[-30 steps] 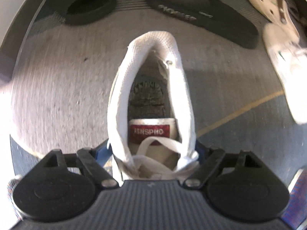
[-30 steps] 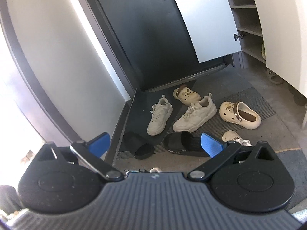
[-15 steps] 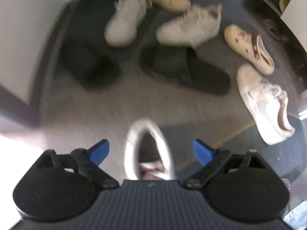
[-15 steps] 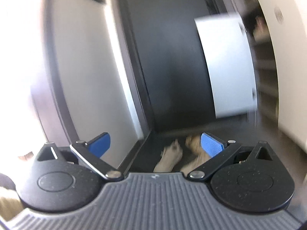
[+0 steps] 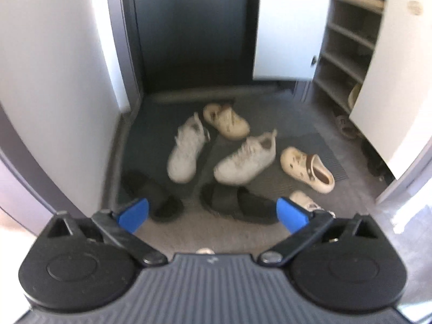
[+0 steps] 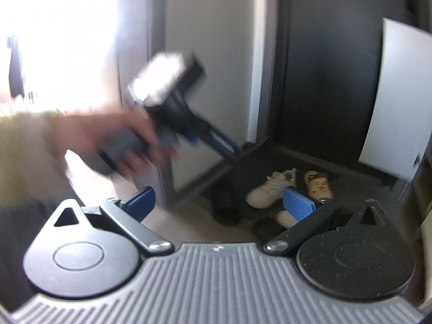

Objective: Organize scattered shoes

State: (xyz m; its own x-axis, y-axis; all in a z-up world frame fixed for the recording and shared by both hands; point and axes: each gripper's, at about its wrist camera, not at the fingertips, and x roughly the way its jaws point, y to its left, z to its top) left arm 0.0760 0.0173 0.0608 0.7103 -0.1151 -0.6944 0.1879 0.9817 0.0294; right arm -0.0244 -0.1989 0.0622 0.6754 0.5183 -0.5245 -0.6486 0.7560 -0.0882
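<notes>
Between pickups: you are holding the left gripper (image 5: 212, 213) high, jaws just opened wide, nothing between them. Right gripper (image 6: 220, 202) also gaping, empty. Shoes are lying scattered on the mat (image 5: 326, 151): sneakers (image 5: 244, 159) at center, clogs (image 5: 306, 167) at 3 o'clock, slides (image 5: 237, 202) nearest. Likely next: pick one shoe, descend, and carry it toward the shelves (image 5: 343, 62) at 2 o'clock.

My left gripper (image 5: 212, 214) has just been opening; nothing sits between its jaws. Black slides (image 5: 237, 205) lie just beyond them, white sneakers (image 5: 243, 160) farther ahead.
</notes>
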